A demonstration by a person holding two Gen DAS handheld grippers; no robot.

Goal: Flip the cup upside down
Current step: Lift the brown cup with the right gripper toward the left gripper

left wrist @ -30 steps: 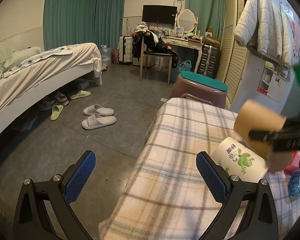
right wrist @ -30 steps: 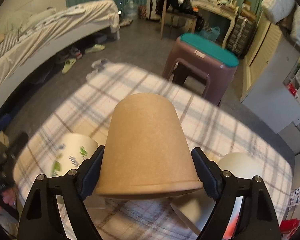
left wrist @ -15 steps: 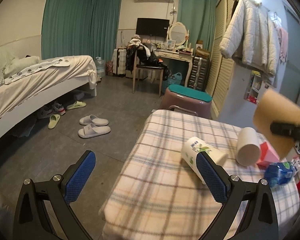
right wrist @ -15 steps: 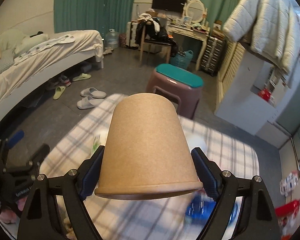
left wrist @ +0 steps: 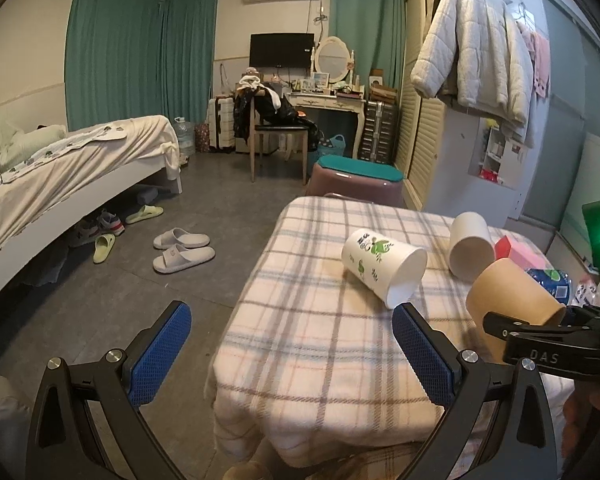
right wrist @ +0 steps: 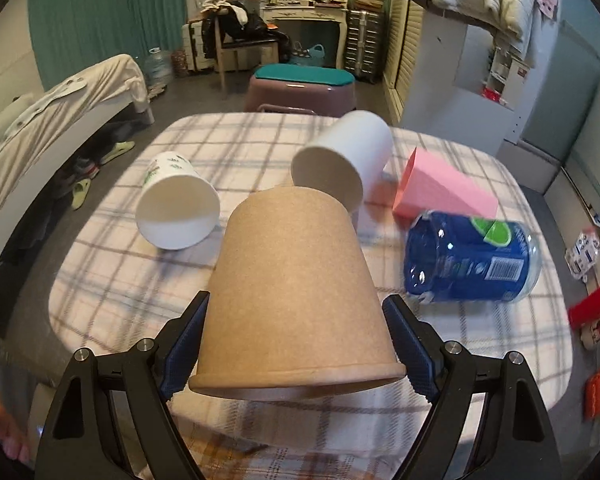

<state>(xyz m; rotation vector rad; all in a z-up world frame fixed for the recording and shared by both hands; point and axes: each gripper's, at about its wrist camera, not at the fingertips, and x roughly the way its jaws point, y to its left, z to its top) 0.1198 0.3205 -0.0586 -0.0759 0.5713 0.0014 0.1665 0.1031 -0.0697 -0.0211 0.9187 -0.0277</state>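
Note:
My right gripper (right wrist: 296, 340) is shut on a brown paper cup (right wrist: 292, 292), gripping it near its rim, with the cup's closed bottom pointing away from me, above the near part of the plaid-covered table (right wrist: 112, 280). In the left wrist view the brown cup (left wrist: 512, 296) is tilted at the right edge, held by the right gripper (left wrist: 540, 344). My left gripper (left wrist: 288, 356) is open and empty, off the table's front left corner.
On the table lie a white cup with green print (right wrist: 176, 208) (left wrist: 384, 268), a plain white cup (right wrist: 340, 164) (left wrist: 470, 246), a pink cup (right wrist: 440, 192) and a blue plastic jar (right wrist: 472, 256), all on their sides. A purple stool (right wrist: 300, 88) stands beyond the table. A bed (left wrist: 60, 176) is at the left.
The right gripper has lowered the brown cup toward the table and tipped it down. The left gripper has drawn back and up, so the table sits farther away.

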